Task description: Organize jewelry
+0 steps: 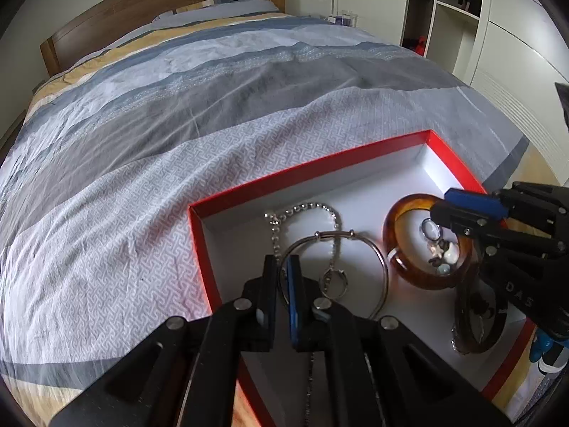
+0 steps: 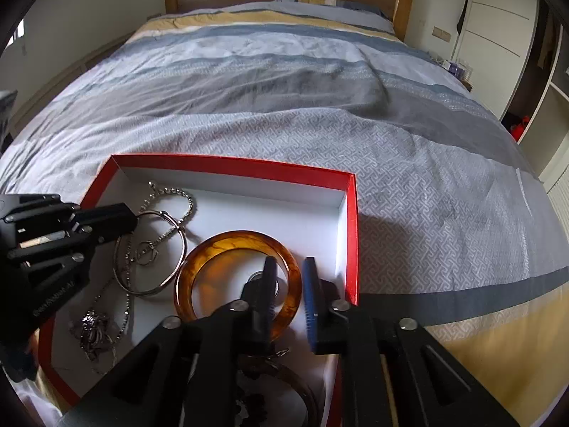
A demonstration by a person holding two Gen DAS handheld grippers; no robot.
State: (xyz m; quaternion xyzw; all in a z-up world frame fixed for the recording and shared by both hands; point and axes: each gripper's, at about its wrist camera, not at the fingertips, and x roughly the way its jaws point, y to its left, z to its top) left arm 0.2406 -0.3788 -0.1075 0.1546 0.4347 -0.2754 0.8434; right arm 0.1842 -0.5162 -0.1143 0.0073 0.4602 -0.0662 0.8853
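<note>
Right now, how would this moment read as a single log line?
left gripper: jaws astride silver bangle rim | right gripper: jaws astride amber bangle rim | both inside red box

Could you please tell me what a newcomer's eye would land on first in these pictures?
Probably the shallow red-rimmed white box on the striped grey bedspread, holding a glossy amber bangle beside a thin silver hoop bracelet and beaded chain. Two black grippers reach into it.
</note>
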